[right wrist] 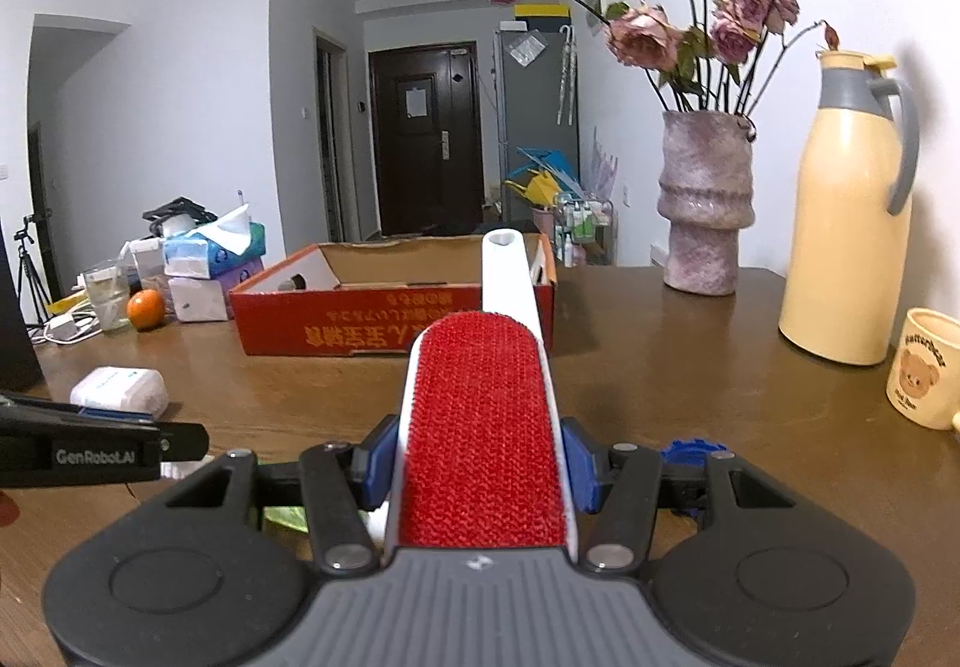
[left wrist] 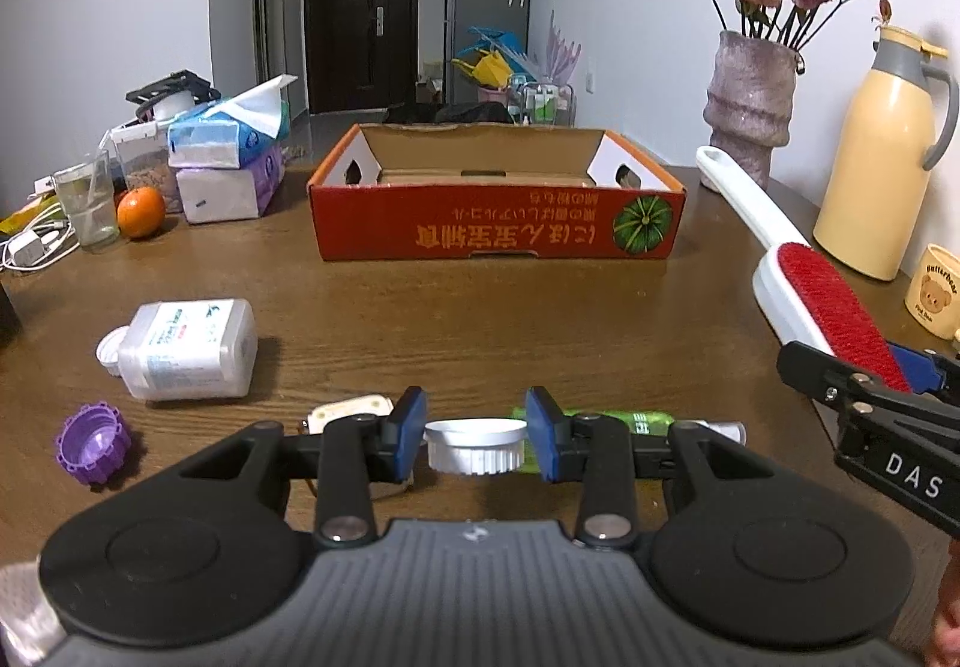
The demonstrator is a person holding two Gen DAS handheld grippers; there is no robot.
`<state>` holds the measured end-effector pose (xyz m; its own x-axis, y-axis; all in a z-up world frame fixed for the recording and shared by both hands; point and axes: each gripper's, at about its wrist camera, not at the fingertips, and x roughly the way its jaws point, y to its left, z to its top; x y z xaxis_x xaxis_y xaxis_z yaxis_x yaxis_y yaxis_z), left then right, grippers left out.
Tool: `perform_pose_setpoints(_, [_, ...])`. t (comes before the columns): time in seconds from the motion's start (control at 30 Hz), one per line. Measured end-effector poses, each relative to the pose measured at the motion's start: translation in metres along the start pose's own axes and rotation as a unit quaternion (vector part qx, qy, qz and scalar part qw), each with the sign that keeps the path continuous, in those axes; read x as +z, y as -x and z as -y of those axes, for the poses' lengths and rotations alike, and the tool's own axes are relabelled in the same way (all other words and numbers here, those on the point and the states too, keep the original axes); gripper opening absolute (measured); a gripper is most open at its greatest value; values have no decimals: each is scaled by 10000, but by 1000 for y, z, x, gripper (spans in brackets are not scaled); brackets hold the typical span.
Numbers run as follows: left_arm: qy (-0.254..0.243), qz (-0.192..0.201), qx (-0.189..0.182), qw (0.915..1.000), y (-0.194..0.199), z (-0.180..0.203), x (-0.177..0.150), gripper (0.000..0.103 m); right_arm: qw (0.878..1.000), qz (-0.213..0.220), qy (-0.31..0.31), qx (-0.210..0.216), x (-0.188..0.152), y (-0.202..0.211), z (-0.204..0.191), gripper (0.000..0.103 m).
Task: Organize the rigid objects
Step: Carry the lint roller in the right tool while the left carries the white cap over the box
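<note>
While the left hand-held gripper [left wrist: 477, 436] pinches a white cap [left wrist: 474, 448], the right hand-held gripper [right wrist: 480, 466] clamps a lint brush [right wrist: 483, 427]

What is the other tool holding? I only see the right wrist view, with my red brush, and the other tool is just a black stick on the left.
Observer: The left tool is shut on a white cap, which sits between its blue pads.
Operator: Are there more caps I can't see?
Observer: Yes, a purple cap lies open side up on the table, near the white bottle but not touching it.
Operator: Does that bottle have its lid?
Observer: Yes. The bottle lies on its side, and its ribbed white lid is on, at the end your view hides.
</note>
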<state>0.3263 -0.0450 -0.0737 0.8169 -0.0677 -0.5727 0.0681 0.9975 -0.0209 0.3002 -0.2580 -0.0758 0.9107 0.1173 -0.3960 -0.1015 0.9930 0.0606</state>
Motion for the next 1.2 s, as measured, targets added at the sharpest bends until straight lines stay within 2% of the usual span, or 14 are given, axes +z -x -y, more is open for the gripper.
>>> perform_pose_setpoints(0.57, [222, 440, 82, 9988, 7, -20, 31, 38, 9995, 185, 187, 153, 27, -13, -33, 55])
perform_pose_setpoints(1.2, [224, 812, 129, 9964, -4, -20, 70, 38, 9988, 399, 190, 218, 61, -39, -51, 55])
